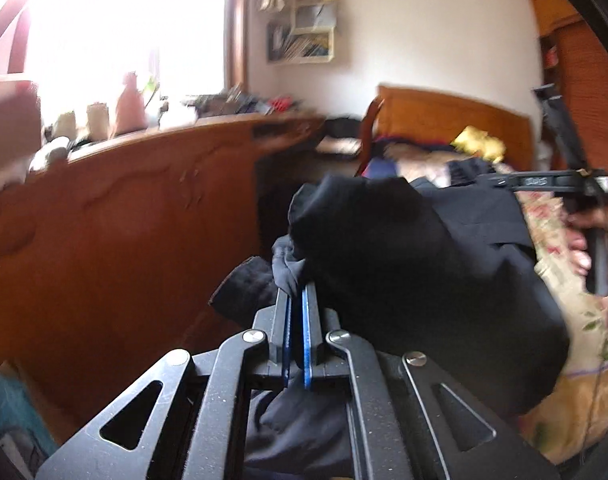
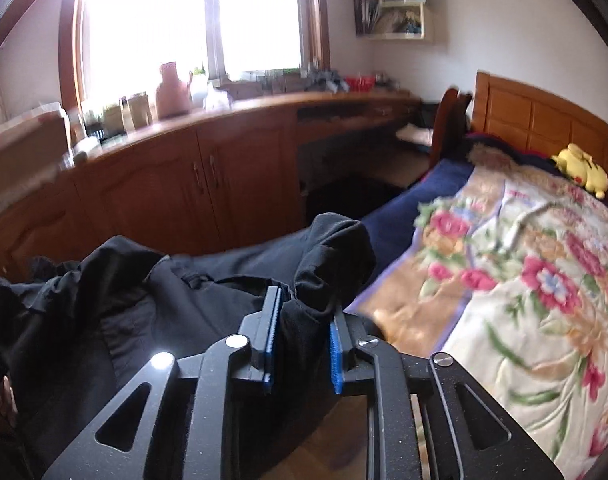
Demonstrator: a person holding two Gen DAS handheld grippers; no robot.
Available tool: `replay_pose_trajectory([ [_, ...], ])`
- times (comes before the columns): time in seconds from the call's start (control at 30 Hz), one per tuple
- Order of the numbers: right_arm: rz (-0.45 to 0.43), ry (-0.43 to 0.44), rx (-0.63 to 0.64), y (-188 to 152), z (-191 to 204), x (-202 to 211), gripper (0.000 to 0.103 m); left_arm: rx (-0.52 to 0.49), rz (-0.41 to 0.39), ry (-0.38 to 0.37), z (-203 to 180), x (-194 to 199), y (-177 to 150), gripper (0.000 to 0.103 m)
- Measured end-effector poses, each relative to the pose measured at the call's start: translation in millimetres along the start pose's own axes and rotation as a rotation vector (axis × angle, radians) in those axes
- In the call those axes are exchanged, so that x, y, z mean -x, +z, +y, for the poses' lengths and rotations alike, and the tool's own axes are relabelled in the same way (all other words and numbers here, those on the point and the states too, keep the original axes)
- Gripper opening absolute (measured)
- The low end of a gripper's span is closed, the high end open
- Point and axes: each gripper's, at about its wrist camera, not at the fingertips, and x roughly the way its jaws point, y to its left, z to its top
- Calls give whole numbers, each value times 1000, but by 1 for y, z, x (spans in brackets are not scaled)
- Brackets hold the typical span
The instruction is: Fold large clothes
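- Black fabric fills both views: a large dark garment (image 1: 416, 264) hangs bunched between two handheld grippers, lifted above the edge of a bed covered by a floral blanket (image 2: 516, 280).
- Left gripper (image 1: 298, 300): its blue-padded fingers (image 1: 307, 320) stand narrow, pinched on a gathered fold of the cloth that spills forward and to the right of the fingertips, with more of it hanging beneath them.
- Right gripper (image 2: 302, 312): the fingers stand partly apart with a thick wad of the garment (image 2: 208, 292) packed between the pads; whether they truly clamp it cannot be told.
- Risk, as a judgement: that looser hold could let the cloth slide out once the two tools pull apart, dropping one end toward the floor below the fingers. The cause would be bulk in the gap rather than a flat edge.
- A second risk is a crooked fold. Both grips sit on crumpled cloth, not on clear corners or seams, so the fabric may settle twisted on the blanket.
- Only the left wrist view shows the other tool, held in the person's hand (image 1: 584, 248) far right of its fingers, with cloth stretched toward it.
- Only the right wrist view shows the open bed ahead of the fingers, a yellow plush toy (image 2: 582, 170) near the wooden headboard (image 2: 544, 120), and the cabinet doors under the long bench (image 2: 240, 108) by the window.
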Motion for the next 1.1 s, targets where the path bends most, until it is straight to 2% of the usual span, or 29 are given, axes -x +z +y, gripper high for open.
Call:
replay_pose_trajectory([
  [0.03,10,-14,5,-4,-1,-4,27,13,10,5,2,-2,-6,4],
  [0.13,-7,-17,-12,-6,-15,2,42,37,19,0,4,1,-15,5],
  [0.2,-35,-5,-10,-10,-15,17,58,47,22,4,4,7,-16,7],
  [0.37,-48,34,8,-25,-10,35,62,64,-35,38,5,43,-15,12],
  [0.43,-28,75,22,-36,-3,34,62,66,-66,28,2,58,-9,32],
  [0.57,2,97,77,-48,0,29,62,25,-83,-34,-25,64,7,56],
  [0.6,6,109,79,-51,0,30,62,16,-82,-53,-32,64,10,67],
  [0.63,10,120,74,-55,-1,31,62,7,-81,-66,-39,67,9,74],
  [0.73,3,117,71,-60,-12,37,62,-48,-74,-71,-71,58,21,74],
  [0.83,-11,101,63,-65,-15,51,62,-71,-85,-74,-86,52,33,74],
  [0.9,-21,95,57,-68,-11,65,62,-74,-66,-85,-91,44,39,74],
  [1.1,-59,83,77,-76,-4,81,62,-113,18,6,-91,14,41,74],
])
